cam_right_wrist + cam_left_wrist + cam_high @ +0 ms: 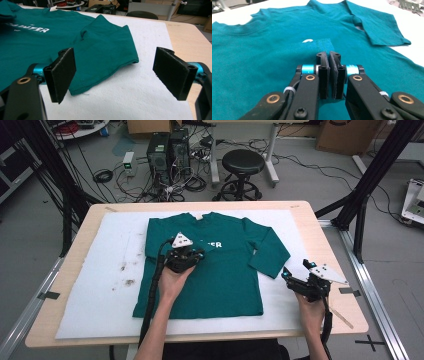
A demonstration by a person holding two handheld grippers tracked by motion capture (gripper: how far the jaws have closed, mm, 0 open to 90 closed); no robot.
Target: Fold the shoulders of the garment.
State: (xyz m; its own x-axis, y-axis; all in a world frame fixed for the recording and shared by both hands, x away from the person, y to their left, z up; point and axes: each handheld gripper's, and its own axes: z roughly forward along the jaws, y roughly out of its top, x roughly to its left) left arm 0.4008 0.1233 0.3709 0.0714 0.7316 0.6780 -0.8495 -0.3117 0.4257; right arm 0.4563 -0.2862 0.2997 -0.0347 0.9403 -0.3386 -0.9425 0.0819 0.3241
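A dark green long-sleeved shirt with white lettering lies flat on the white mat. My left gripper hovers over its chest, shut on the cuff of the left sleeve, which is drawn across the body of the shirt. In the left gripper view the jaws meet with teal cloth pinched between them. The right sleeve lies bent downward beside the body. My right gripper stands open just right of that cuff, with nothing between its pads.
The mat covers most of a light wooden table and carries a few brown stains to the left of the shirt. Beyond the far edge stand a black stool, computer towers and loose cables on the floor.
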